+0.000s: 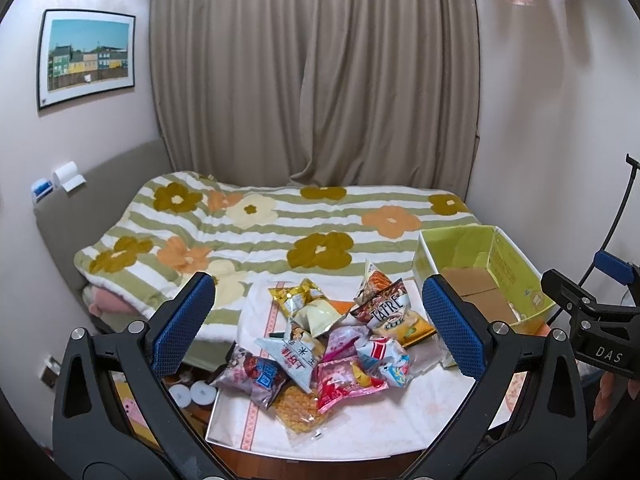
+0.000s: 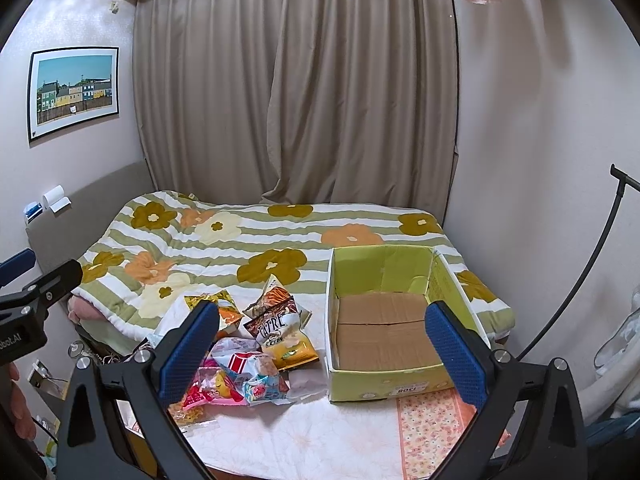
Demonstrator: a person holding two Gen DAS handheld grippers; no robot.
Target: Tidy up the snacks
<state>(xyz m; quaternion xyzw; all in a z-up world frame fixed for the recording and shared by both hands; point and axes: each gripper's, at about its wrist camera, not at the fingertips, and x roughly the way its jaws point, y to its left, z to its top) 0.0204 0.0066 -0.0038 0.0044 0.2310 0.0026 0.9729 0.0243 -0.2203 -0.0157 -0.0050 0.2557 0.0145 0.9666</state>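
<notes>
A heap of snack packets lies on a small table with a white floral cloth; the same heap shows left of centre in the right wrist view. A "TATRE" chip bag leans at its back. To the right stands a green cardboard box, open-topped and with nothing inside; the box is also seen in the left wrist view. My left gripper hovers open above the heap. My right gripper hangs open over the gap between heap and box. Neither holds anything.
Behind the table is a bed with a striped flower blanket, curtains beyond. A framed picture hangs on the left wall. A black stand pole leans at the right. White round items lie on the floor left of the table.
</notes>
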